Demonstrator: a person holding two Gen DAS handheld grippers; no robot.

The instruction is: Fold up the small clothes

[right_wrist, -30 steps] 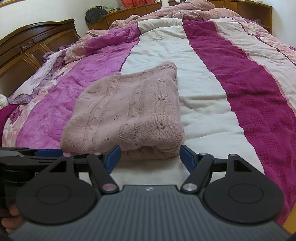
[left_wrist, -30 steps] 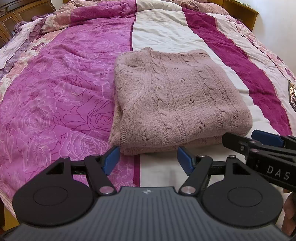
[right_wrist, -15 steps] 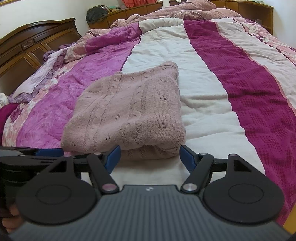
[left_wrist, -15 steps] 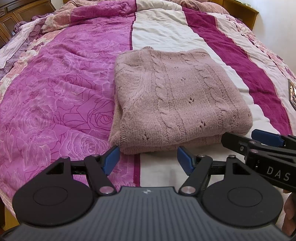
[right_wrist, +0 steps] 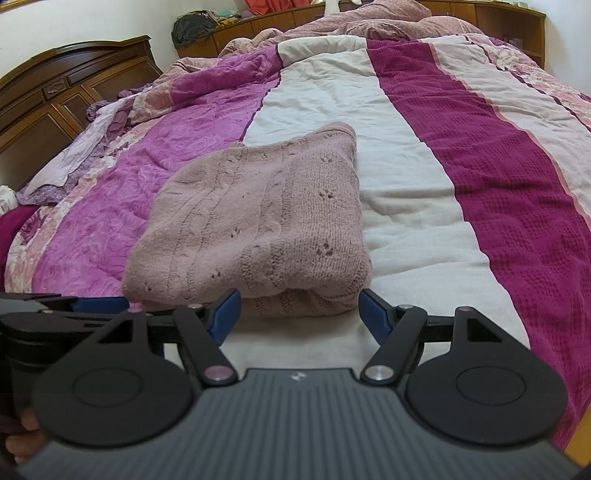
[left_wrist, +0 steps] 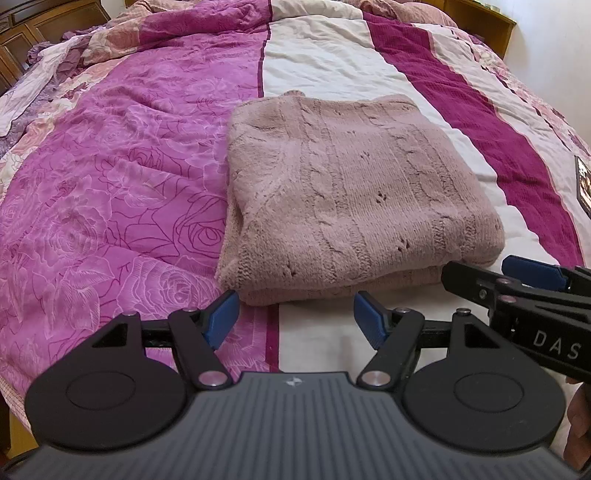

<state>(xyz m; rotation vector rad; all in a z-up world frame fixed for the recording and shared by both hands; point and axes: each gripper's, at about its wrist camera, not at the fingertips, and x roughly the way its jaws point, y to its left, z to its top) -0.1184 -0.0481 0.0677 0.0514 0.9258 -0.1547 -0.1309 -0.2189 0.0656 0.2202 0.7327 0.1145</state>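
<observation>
A dusty-pink cable-knit sweater (left_wrist: 351,199) lies folded into a thick rectangle on the bed; the right wrist view has the sweater (right_wrist: 258,229) too. My left gripper (left_wrist: 295,317) hovers just short of its near edge, open, with nothing between its blue pads. My right gripper (right_wrist: 299,310) hangs open in front of the sweater's near right corner, also holding nothing. The right gripper (left_wrist: 517,284) shows at the right edge of the left wrist view. The left gripper (right_wrist: 85,306) shows at the left edge of the right wrist view.
The sweater rests on a striped quilt (left_wrist: 110,166) of magenta, cream and floral bands. A dark wooden headboard (right_wrist: 55,96) stands at the left, with a wooden shelf (right_wrist: 480,14) and crumpled bedding behind. A small dark object (left_wrist: 583,184) lies on the quilt's right edge.
</observation>
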